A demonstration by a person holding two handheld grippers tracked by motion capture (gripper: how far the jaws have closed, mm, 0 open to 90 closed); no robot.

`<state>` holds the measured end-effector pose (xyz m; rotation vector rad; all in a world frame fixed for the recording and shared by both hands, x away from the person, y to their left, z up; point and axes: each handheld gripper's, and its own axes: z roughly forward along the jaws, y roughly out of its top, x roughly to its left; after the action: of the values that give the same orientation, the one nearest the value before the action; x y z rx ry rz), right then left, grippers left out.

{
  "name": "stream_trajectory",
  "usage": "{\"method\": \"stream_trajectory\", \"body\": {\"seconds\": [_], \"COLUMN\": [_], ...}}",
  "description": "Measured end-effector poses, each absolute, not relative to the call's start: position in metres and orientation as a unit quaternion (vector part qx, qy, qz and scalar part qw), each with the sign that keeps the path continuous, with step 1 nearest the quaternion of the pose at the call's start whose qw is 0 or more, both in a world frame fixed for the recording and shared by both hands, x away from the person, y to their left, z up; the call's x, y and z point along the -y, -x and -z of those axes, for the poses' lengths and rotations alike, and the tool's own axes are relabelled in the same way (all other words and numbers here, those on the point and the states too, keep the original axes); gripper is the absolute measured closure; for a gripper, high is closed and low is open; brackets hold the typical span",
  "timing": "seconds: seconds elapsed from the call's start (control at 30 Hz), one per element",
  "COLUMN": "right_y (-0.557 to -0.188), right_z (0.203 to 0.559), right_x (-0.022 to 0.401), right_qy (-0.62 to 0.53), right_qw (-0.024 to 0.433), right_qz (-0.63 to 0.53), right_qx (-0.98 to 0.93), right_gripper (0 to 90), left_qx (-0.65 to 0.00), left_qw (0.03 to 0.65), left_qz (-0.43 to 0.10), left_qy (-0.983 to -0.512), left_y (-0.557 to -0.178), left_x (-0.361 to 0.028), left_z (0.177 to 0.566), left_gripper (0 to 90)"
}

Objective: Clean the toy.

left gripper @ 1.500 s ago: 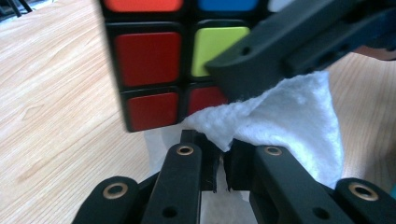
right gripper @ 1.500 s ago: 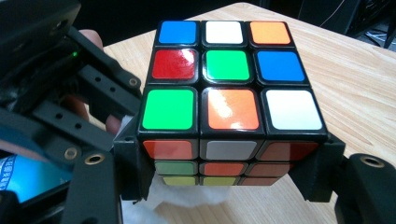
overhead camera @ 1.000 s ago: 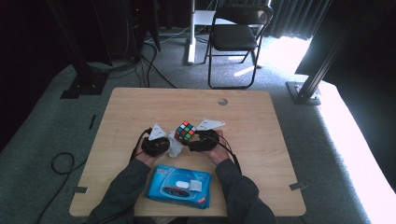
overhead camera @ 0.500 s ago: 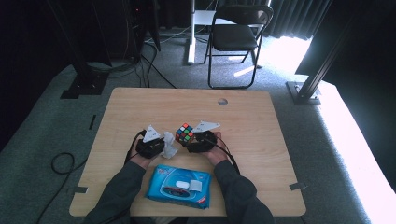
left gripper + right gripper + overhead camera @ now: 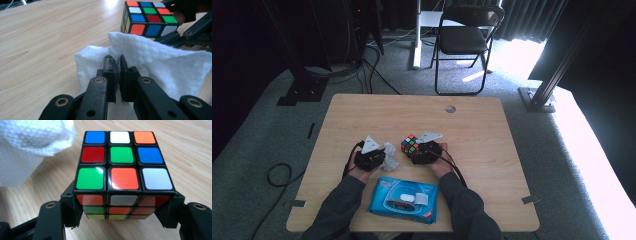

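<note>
A scrambled puzzle cube (image 5: 410,144) (image 5: 123,170) (image 5: 147,20) is clamped between the two jaws of my right gripper (image 5: 419,150) (image 5: 123,212) just above the wooden table (image 5: 492,130). My left gripper (image 5: 382,156) (image 5: 115,67) is shut on a white wipe (image 5: 390,154) (image 5: 162,62), whose crumpled cloth spreads around the jaws. The wipe's upper edge lies right beside the cube's lower side in the left gripper view. In the right gripper view the wipe (image 5: 30,142) hangs at the upper left, close to the cube's corner.
A blue pack of wet wipes (image 5: 404,199) lies near the table's front edge between the person's forearms. A round hole (image 5: 450,108) sits near the table's far edge. A folding chair (image 5: 464,37) stands behind the table, with cables on the floor at left.
The right hand with the cube has come down slightly toward the table. The left gripper and the wipe have hardly shifted.
</note>
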<state>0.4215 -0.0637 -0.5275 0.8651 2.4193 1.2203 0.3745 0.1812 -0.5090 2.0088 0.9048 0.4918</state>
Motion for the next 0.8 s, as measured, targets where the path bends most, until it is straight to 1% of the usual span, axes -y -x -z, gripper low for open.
{"method": "stream_trajectory", "body": {"seconds": [0.47,0.63,0.67,0.73,0.8], "right_y": [-0.425,-0.425,-0.425,-0.425,-0.424], "right_z": [0.542,0.542,0.542,0.542,0.54], "right_x": [0.062,0.062,0.062,0.063,0.064], "right_qy": [-0.318,-0.323,-0.323,-0.323,-0.324], "right_qw": [0.152,0.144,0.143,0.137,0.139], "right_qz": [-0.398,-0.399,-0.399,-0.4,-0.403], "right_qx": [-0.847,-0.846,-0.846,-0.847,-0.844], "right_gripper": [34.0,33.6,33.1,29.3,27.5], "left_qx": [-0.366,-0.366,-0.366,-0.366,-0.367], "left_qw": [0.431,0.431,0.431,0.431,0.432], "left_qz": [-0.199,-0.198,-0.198,-0.198,-0.198], "left_qy": [-0.801,-0.801,-0.8,-0.8,-0.8], "left_y": [-0.373,-0.373,-0.373,-0.373,-0.373], "left_x": [-0.181,-0.182,-0.182,-0.182,-0.182], "left_z": [0.509,0.509,0.509,0.509,0.509], "left_gripper": [84.7,84.7,84.7,84.7,84.6]}}
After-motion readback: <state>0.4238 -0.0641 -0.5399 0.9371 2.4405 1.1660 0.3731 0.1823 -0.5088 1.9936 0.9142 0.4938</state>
